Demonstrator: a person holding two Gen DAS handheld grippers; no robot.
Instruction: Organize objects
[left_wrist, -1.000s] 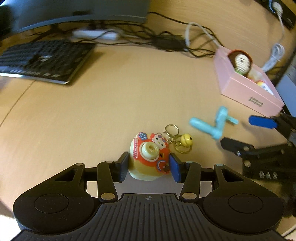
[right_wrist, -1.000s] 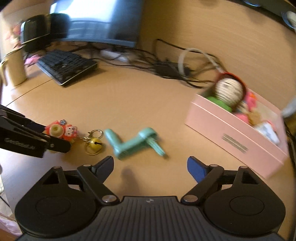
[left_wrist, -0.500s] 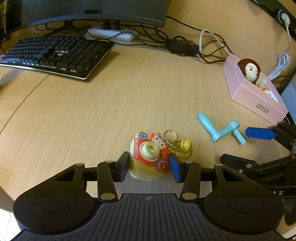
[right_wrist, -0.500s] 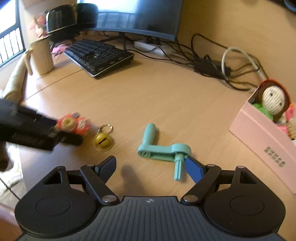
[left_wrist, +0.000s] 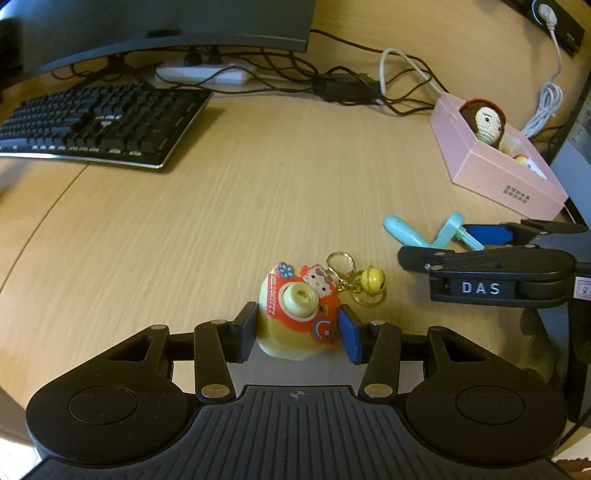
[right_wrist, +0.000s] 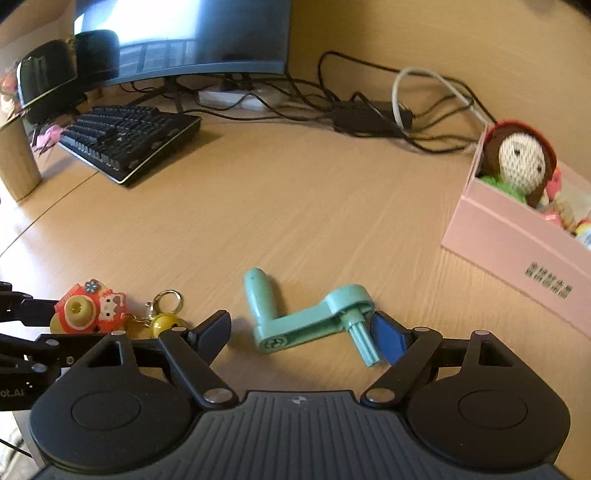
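My left gripper (left_wrist: 298, 329) is shut on a yellow and red toy camera keychain (left_wrist: 300, 314), with its ring and yellow bell (left_wrist: 373, 277) lying on the wooden desk. It also shows in the right wrist view (right_wrist: 88, 310). My right gripper (right_wrist: 303, 330) is open and straddles a teal plastic crank handle (right_wrist: 310, 321) lying flat on the desk. The crank also shows in the left wrist view (left_wrist: 424, 232). A pink box (right_wrist: 517, 258) at the right holds a crocheted doll (right_wrist: 521, 158) and other small toys.
A black keyboard (left_wrist: 96, 125) and a monitor (right_wrist: 184, 37) stand at the back left. A power strip (left_wrist: 207, 74), an adapter and tangled cables (right_wrist: 369, 110) run along the back. A mug (right_wrist: 18, 162) stands at the far left.
My right gripper has moved forward and down so its fingers now flank the teal crank. My left gripper stays shut on the toy camera, shifting only slightly.
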